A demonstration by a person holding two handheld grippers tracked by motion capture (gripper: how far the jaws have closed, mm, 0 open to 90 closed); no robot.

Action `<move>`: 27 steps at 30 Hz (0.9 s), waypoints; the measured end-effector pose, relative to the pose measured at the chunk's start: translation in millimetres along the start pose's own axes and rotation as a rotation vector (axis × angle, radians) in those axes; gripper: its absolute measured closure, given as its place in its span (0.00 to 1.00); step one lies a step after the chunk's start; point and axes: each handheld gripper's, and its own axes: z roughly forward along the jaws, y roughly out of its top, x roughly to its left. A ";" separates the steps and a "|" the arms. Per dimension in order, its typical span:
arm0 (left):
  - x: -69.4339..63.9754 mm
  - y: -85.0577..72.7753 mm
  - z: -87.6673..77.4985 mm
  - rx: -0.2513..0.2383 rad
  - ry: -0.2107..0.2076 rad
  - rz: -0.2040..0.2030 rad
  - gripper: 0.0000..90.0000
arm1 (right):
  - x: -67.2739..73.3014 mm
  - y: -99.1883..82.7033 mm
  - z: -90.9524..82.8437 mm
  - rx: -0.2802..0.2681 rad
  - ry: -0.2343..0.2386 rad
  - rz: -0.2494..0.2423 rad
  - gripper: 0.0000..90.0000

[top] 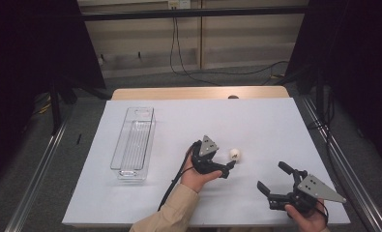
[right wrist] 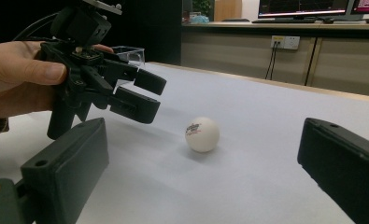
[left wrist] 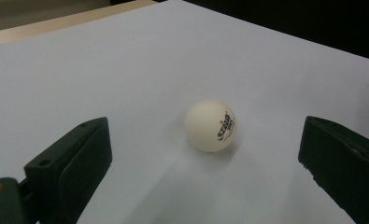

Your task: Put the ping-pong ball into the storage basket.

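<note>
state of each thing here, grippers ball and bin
left gripper: open, jaws aimed at the ball, not touching it
right gripper: open, holding nothing
ball: loose on the white sheet, ungripped
clear bin: upright on the sheet, looks empty

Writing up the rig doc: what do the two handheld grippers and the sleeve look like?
Both the left gripper and the right gripper are matte black with two blocky jaws and a grey three-cornered plate on top. A black cable trails from the left one. The left forearm wears a tan sleeve.
</note>
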 end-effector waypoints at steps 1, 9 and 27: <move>-0.2 0.2 0.3 0.000 0.003 -0.007 0.03 | 0.0 0.0 -0.1 0.000 0.000 0.001 0.02; -1.3 2.0 4.8 0.010 -0.001 0.001 0.03 | 0.0 -0.1 0.1 0.001 0.004 -0.001 0.02; -0.6 0.3 13.0 0.020 -0.006 -0.016 0.03 | 0.1 -0.1 0.2 0.003 0.010 0.002 0.02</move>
